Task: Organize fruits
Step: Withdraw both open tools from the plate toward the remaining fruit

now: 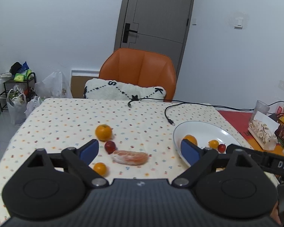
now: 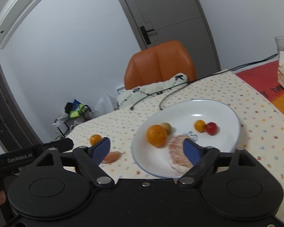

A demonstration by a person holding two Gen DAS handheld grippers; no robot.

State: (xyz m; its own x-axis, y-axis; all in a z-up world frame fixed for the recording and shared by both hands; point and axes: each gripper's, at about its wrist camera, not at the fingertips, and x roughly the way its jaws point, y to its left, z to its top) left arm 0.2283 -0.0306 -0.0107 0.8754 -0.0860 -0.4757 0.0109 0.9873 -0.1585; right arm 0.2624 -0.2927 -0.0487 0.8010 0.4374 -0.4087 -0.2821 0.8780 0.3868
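Left wrist view: left gripper [image 1: 140, 150] spread wide, nothing between its pads; just ahead lie a peeled citrus segment [image 1: 130, 157], a red fruit [image 1: 109, 146] and an orange [image 1: 103, 131]. Right wrist view: right gripper [image 2: 147, 149] likewise spread, empty, over the white plate [image 2: 234, 117] holding a pomelo piece [image 2: 177, 153], an orange fruit [image 2: 156, 135] and tomatoes [image 2: 211, 128].

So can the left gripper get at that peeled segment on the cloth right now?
Probably yes. The left gripper is open with nothing in it, and the peeled segment lies just ahead between its fingers. The red fruit sits close beside it and might get nudged.
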